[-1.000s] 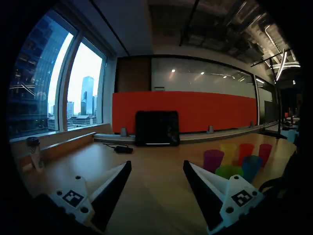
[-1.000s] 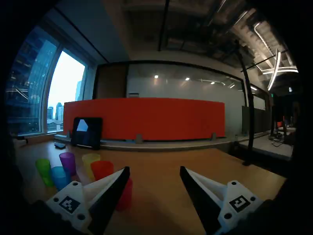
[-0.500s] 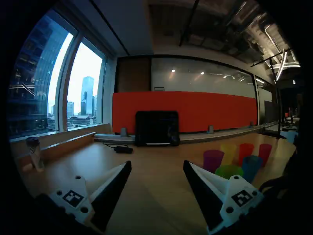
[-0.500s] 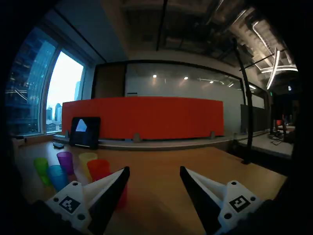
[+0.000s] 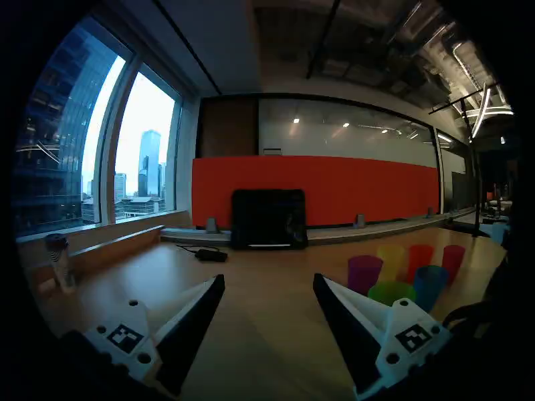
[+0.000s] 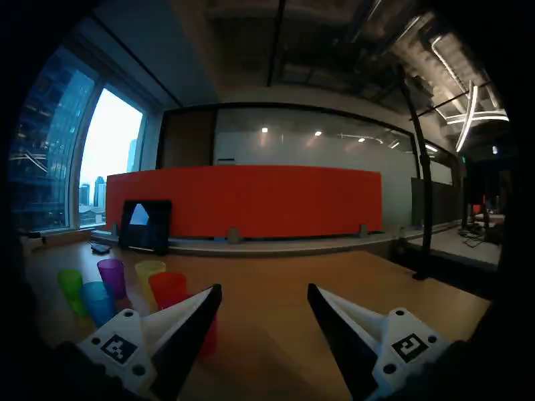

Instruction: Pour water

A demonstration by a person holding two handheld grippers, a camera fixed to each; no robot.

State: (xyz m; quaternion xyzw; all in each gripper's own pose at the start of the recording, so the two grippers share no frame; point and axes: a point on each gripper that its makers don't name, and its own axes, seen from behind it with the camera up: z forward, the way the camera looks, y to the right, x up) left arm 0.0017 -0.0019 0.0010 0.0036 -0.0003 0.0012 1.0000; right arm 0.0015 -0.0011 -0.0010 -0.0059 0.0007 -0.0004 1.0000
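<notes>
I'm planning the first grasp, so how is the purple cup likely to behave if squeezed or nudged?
The purple cup looks like thin translucent plastic, so it is probably light and somewhat flexible under a hard squeeze. Standing upright on the smooth table, it would likely slide or tip if nudged, perhaps into the green cup beside it.

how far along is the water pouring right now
Done: nothing visible; the cups stand upright on the table, none gripped. In hand: nothing; the left gripper and right gripper hover with jaws open and empty. Left: probably everything, meaning grasp a cup, pour, set it down.
</notes>
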